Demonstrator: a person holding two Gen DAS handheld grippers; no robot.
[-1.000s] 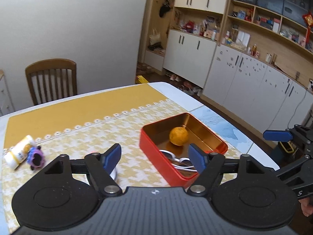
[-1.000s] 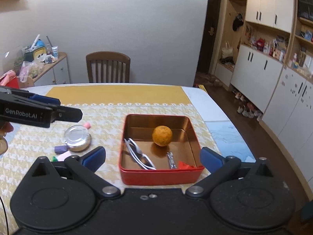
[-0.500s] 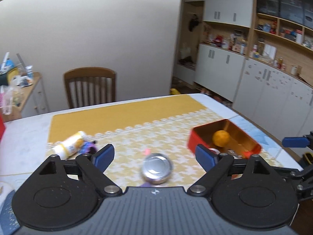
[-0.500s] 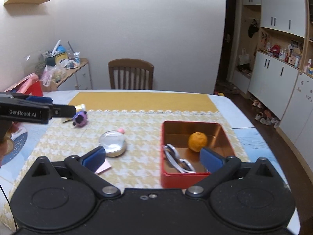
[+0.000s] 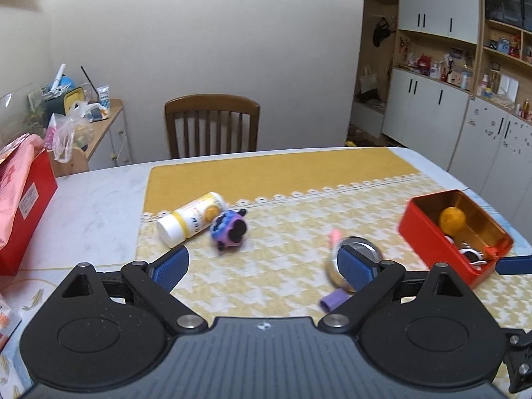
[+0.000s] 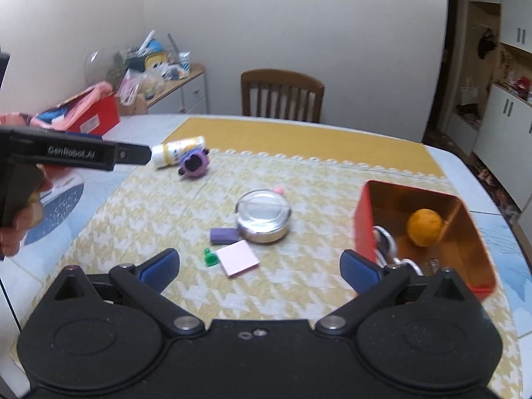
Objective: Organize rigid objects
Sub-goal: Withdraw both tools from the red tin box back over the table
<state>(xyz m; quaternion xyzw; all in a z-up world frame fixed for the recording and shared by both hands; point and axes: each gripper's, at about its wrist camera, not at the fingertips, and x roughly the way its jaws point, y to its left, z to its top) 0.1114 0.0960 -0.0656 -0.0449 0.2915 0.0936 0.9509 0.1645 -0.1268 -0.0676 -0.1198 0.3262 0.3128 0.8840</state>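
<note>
Red tin [image 6: 362,219] at 3 o'clock holds an orange [image 6: 425,227]; bottle [image 5: 189,222], purple toy [image 5: 228,229] and round tin [image 6: 263,216] remain outside. Left gripper [image 5: 262,264] and right gripper [image 6: 259,266] gape wide, empty.

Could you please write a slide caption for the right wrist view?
Open right hand-held gripper faces a round metal tin, with a red box holding an orange.
</note>
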